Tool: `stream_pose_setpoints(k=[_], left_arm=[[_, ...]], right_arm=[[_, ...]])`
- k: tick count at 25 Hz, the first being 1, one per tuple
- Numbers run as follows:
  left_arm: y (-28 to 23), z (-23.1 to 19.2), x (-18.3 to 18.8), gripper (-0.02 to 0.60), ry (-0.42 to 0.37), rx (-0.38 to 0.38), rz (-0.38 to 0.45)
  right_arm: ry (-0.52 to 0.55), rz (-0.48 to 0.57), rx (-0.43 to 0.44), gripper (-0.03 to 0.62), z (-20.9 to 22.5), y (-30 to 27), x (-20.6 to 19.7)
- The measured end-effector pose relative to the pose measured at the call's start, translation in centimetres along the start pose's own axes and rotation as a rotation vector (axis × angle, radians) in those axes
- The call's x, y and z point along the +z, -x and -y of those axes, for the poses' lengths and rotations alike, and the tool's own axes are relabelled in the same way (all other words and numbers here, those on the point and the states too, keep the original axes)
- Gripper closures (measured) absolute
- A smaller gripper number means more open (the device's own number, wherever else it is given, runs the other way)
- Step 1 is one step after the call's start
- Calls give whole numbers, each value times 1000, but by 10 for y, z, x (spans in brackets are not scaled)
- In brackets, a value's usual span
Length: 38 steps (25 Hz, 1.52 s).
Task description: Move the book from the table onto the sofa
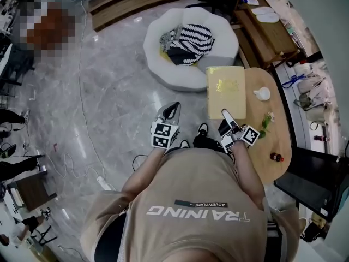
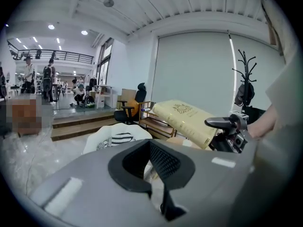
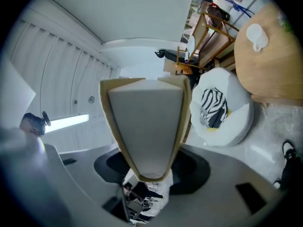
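Observation:
A thick cream book [image 1: 226, 90] with a gold emblem on its cover is held level over the left end of the oval wooden table [image 1: 271, 141]. My right gripper [image 1: 228, 116] is shut on its near edge. In the right gripper view the book's page edge [image 3: 144, 126] fills the space between the jaws. The white round sofa [image 1: 191, 76] with a striped cushion [image 1: 188, 41] lies just beyond the book. My left gripper [image 1: 172, 111] hangs over the floor left of the book, fingers together and empty. From the left gripper view the book [image 2: 187, 119] shows ahead to the right.
On the table stand a small white cup [image 1: 262, 94], a green sprig [image 1: 266, 122] and a small red bottle [image 1: 277, 158]. A wooden bench [image 1: 267, 34] is behind the table. A cable [image 1: 82, 113] runs across the marble floor at left.

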State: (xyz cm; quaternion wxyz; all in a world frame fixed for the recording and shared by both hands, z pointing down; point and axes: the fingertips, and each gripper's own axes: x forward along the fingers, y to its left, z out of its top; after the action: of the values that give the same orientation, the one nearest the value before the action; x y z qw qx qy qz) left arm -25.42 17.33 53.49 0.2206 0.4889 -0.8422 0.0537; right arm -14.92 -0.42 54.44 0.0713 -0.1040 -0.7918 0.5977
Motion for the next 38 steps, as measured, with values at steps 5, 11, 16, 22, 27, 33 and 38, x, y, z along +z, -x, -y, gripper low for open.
stream_pose_setpoints(k=[5,11,16,22,27,33,38], left_arm=[[-13,-4,14,584,-9,53,-4],[-39,7,48,584,-62,65,25],[-68,18,69,584,-83,55,31],[-96,22,90,584,-56,64,48],[-112,14,93,584,-39,90,44],[-132,-17,102,584,21,90,38],[-157,-56,107,584,28,56,46]], right_arm=[[9,-57,33,367,8,-18,26],[24,-112,53,367,23,-30,54],[25,-148,71,367,34,-36,74],[34,-237,75,367,48,-46,89],[34,-266,88,367,56,-60,100],[27,-265,36,367,65,-88,112],[36,-221,14,367,73,-120,125]])
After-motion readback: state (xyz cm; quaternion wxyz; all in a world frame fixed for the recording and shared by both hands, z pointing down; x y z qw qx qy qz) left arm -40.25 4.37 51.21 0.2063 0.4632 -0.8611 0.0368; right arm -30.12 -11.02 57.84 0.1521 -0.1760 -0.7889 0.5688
